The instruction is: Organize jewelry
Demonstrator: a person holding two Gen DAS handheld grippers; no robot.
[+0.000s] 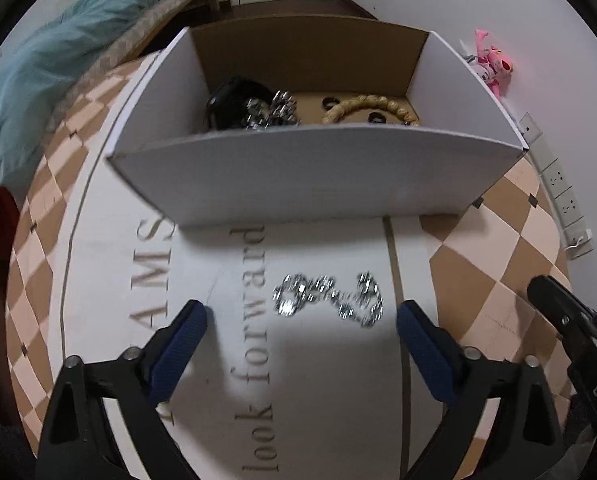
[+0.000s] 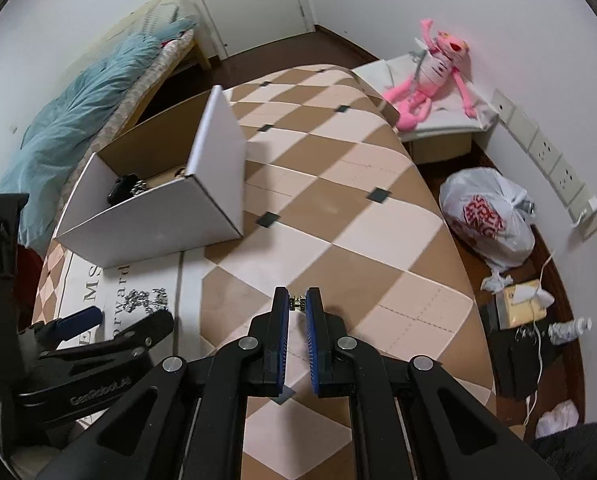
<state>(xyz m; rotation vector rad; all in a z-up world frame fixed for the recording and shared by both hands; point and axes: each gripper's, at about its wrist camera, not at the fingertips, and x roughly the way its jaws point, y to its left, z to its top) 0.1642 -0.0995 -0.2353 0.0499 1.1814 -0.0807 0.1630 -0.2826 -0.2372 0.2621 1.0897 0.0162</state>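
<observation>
A sparkly silver chain (image 1: 328, 295) lies on the white lettered mat (image 1: 238, 360), in front of a white cardboard box (image 1: 318, 176). My left gripper (image 1: 302, 320) is open, its blue pads either side of the chain and just short of it. The box holds a black item (image 1: 234, 98), silver jewelry (image 1: 276, 112) and a wooden bead bracelet (image 1: 372, 108). In the right wrist view my right gripper (image 2: 297, 304) is shut on a small gold and silver jewelry piece (image 2: 297, 303) above the checkered mat (image 2: 338, 220). The chain (image 2: 146, 300), the box (image 2: 158, 216) and the left gripper (image 2: 114, 320) show at left.
A bed with a teal blanket (image 2: 70, 128) lies far left. A pink plush toy (image 2: 430, 76) sits on a low stand at the wall. A plastic bag (image 2: 490, 216), a tissue box (image 2: 518, 304) and clutter lie on the floor right of the mat. A power strip (image 1: 558, 184) runs along the wall.
</observation>
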